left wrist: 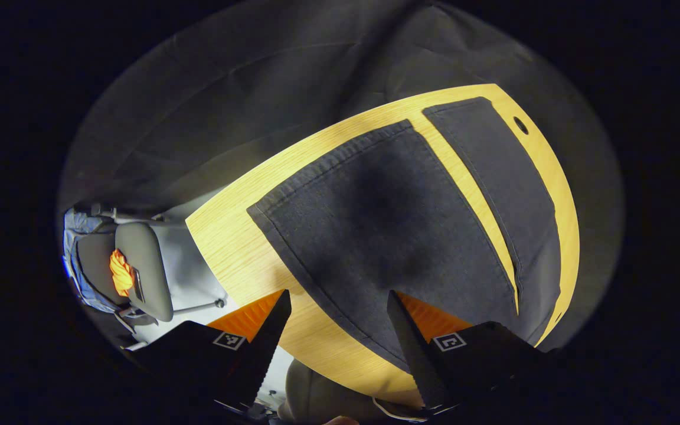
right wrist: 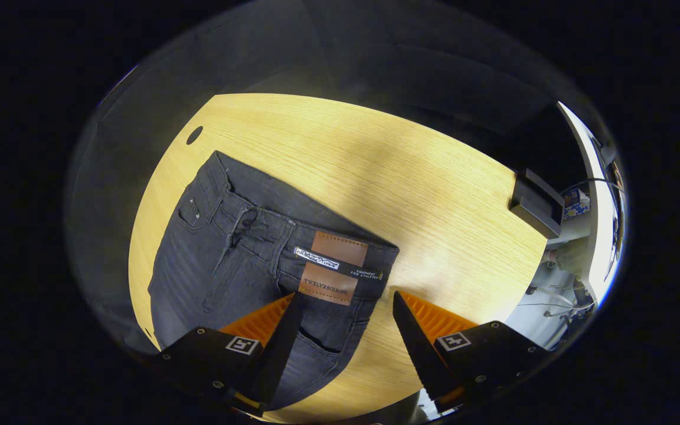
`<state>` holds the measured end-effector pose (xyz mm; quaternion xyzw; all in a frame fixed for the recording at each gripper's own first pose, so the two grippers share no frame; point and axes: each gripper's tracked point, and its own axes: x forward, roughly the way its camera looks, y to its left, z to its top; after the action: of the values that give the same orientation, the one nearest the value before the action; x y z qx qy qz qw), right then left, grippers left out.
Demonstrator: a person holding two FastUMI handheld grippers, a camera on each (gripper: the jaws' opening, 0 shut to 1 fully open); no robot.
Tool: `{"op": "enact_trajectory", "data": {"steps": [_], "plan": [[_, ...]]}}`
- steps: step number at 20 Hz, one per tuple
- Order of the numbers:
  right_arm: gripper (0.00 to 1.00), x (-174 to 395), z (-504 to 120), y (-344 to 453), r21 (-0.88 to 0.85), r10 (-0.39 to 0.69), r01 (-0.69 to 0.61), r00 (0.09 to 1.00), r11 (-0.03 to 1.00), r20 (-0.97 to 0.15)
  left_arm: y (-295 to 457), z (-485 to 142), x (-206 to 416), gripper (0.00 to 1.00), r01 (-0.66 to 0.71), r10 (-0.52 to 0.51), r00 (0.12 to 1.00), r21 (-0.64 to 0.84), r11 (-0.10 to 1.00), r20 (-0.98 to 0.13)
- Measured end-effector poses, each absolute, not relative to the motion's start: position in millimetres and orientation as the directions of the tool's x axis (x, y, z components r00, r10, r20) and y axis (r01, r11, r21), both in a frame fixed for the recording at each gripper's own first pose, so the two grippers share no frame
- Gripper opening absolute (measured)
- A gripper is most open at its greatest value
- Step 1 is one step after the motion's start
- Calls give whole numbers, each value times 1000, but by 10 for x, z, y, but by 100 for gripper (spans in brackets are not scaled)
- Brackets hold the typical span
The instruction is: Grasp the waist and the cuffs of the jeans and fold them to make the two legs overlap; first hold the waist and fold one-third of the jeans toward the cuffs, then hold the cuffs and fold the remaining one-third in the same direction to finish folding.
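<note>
The left gripper (left wrist: 339,316) hangs above the near edge of the table (left wrist: 245,265), its two fingers spread wide with nothing between them; one finger (left wrist: 269,330) sits over the edge, the other nearer the middle. It seems clear of the surface, though the height is hard to judge. The right gripper (right wrist: 346,316) is likewise agape and holds nothing, poised above the table's near edge, both fingers level and pointing toward the far edge.

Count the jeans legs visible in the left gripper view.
2. Near leg lies flat on the wooden table ahead of the left gripper; far leg lies beside it, a strip of table between them.
</note>
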<state>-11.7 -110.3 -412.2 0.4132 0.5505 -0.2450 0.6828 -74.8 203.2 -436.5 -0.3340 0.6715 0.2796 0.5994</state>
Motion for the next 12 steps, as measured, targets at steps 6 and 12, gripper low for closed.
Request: {"op": "enact_trajectory", "data": {"steps": [6, 12], "plan": [[90, -103, -4201, -1049, 246, 117, 784, 219, 570, -969, 2399, -4610, -797, 99, -852, -126, -104, 23, 523, -986], [81, -152, -4254, -1064, 131, 40, 758, 137, 639, -990, 2504, -4702, -814, 97, -855, -102, -155, 81, 512, -983]]}}
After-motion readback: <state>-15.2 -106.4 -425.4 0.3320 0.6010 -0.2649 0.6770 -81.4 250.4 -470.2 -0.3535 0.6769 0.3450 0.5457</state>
